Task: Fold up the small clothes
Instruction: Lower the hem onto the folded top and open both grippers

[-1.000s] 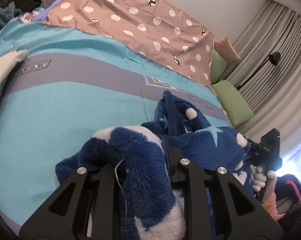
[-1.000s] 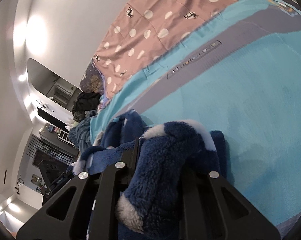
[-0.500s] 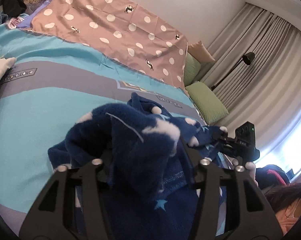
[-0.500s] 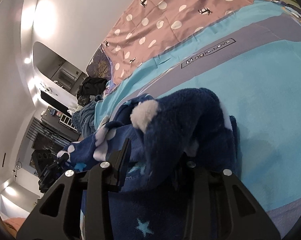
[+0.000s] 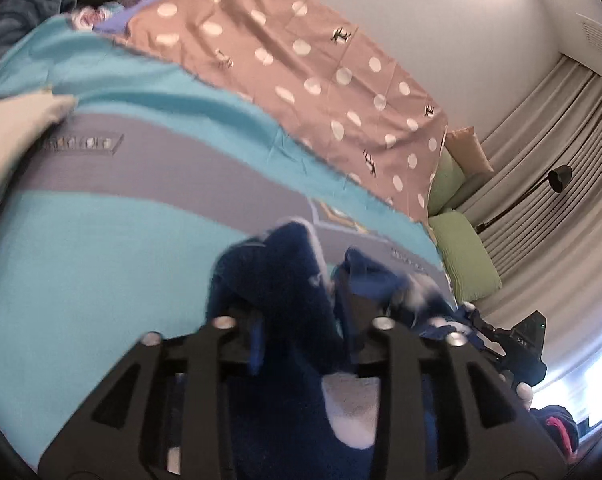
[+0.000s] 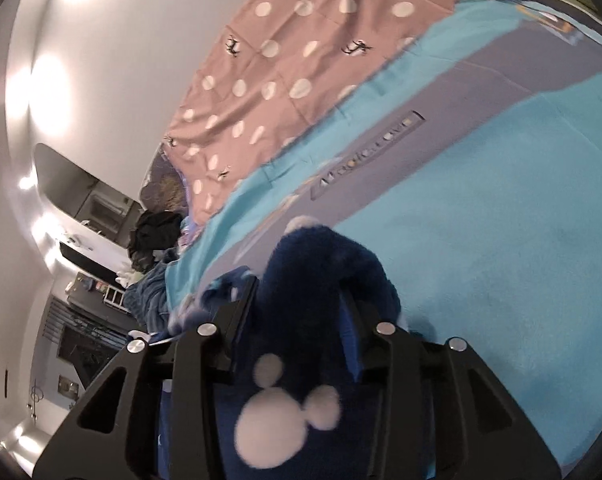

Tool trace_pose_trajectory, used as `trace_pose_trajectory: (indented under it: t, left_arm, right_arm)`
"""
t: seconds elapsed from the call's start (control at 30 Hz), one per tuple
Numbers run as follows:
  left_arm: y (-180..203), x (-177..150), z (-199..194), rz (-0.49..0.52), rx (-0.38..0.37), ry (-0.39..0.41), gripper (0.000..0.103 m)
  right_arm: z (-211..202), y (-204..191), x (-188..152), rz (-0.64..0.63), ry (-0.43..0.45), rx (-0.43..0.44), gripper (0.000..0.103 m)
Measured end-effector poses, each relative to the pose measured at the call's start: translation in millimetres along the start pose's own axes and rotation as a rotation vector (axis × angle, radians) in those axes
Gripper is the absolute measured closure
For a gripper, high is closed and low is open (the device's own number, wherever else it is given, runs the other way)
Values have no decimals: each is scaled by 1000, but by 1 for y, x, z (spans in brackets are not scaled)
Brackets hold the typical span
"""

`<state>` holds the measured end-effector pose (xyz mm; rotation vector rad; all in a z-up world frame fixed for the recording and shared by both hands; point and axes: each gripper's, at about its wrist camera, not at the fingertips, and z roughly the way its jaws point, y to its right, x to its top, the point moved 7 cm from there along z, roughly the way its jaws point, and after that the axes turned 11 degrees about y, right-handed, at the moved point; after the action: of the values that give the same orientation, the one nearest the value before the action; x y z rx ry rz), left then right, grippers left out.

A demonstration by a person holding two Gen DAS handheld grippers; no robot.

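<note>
Nearby, polka-dot sheet borders turquoise blanket.

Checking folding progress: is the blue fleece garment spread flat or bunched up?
Bunched up. The blue fleece garment mounds in thick folds between the left gripper's jaws, likewise in the right gripper.

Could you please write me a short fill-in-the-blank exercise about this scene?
1. Both grippers have a fluffy navy ____ garment between their jaws.
2. The garment hangs over a ____ bedspread.
3. The pink sheet beyond the bedspread has white ____.
4. The pillows by the curtain are ____.

Missing words: fleece; turquoise; dots; green
</note>
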<state>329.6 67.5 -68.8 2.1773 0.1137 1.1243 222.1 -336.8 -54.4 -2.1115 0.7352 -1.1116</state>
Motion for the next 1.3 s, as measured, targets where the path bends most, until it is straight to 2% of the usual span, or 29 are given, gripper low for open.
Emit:
trace_pose_trajectory:
  t: [0.1,0.3,0.4,0.53,0.6,0.7,0.8,0.9,0.97,1.07,1.1,1.2,1.23,1.3]
  left_arm:
    - [-1,0,-4,2,3,17,56]
    - [6,14,-28,41,18,110,44]
    - [11,12,-37,48,-10,109,44]
    - [23,4,-41,64,-71,87,47]
    - [36,-7,-42,85,-143,42,49]
    - [52,-26,-35,167,-183,-63,49]
    - [73,-61,-10,291,-220,-253,49]
    - [77,-78,17,403,-147,-350,49]
    - [76,-75,31,433,-99,-363,48]
    - [65,-53,48,475,27,-282,44]
    - [54,-41,52,481,97,-235,43]
    - [17,-26,55,436,272,-168,43]
    - [4,-26,55,398,302,-173,43]
    - [-15,-26,52,285,287,-188,43]
  right_arm:
    - [-2,2,-3,-5,-10,5,64]
    - [-5,-10,-4,-35,-5,47,64]
    - [-6,-18,-2,-37,-3,97,63]
    - [-4,-14,-2,-31,-12,94,60]
    - [-1,-16,-8,-32,-61,121,60]
    - [9,-30,-26,-70,-208,175,60]
    - [23,-41,-42,-172,-314,157,57]
    - [40,-47,-45,-255,-357,118,57]
    - [48,-44,-35,-271,-322,71,57]
    - [51,-31,-5,-271,-141,-66,57]
    - [51,-24,0,-254,-110,-99,57]
    - [48,0,0,-156,-91,-116,57]
    - [47,7,-1,-132,-93,-120,57]
    - [48,13,-2,-98,-95,-107,57]
